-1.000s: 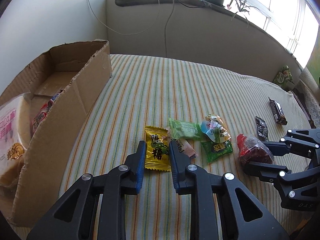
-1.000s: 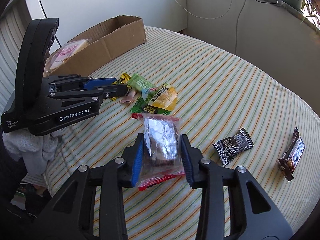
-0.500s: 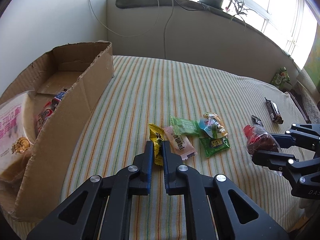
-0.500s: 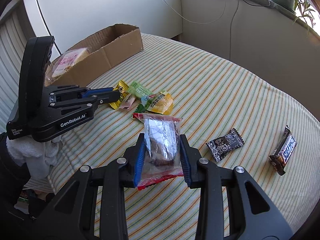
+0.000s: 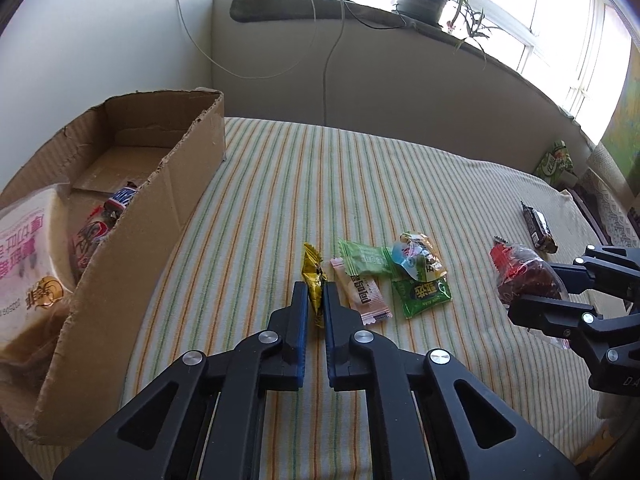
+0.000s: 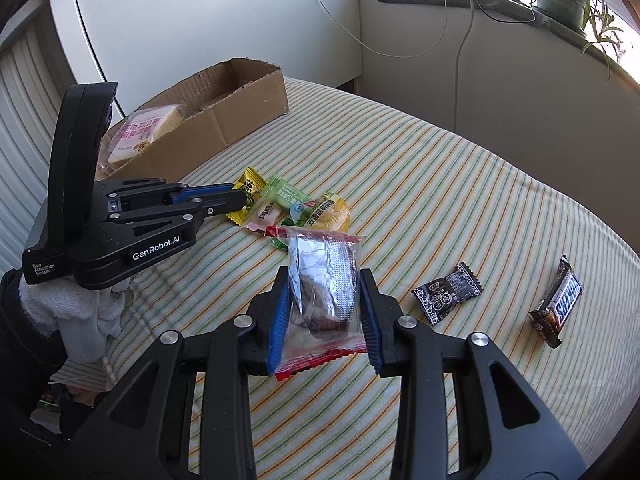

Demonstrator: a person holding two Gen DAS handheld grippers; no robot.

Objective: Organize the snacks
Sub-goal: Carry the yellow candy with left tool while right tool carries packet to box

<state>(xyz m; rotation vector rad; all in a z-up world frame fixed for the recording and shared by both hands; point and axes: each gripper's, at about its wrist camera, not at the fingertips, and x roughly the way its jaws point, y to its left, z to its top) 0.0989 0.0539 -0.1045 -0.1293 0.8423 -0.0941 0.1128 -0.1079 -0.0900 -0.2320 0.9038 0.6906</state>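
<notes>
A striped tablecloth (image 5: 360, 168) covered the table, and an open cardboard box (image 5: 168, 200) stood along its left edge. The box already held a large pink-labelled cake pack (image 5: 24, 256) and a couple of small bars, so the sorting appeared partly done.

Near the middle of the cloth lay a loose cluster: a green sachet (image 5: 366, 258), a pink sachet (image 5: 362, 296), and a yellow-and-green packet (image 5: 420, 256) overlapping another green one. Toward the right edge lay a dark sachet (image 6: 448, 292) and a chocolate bar (image 6: 558, 304), well apart from the cluster.

The left gripper (image 5: 316, 300) was nearly closed, pinching a yellow candy packet (image 5: 312, 276) on edge beside the cluster. The right gripper (image 6: 324, 304) was clamped on a clear red-trimmed snack bag (image 6: 324, 280), seemingly lifted off the cloth. Both held items, plus about six on the cloth, had yet to reach the box.
</notes>
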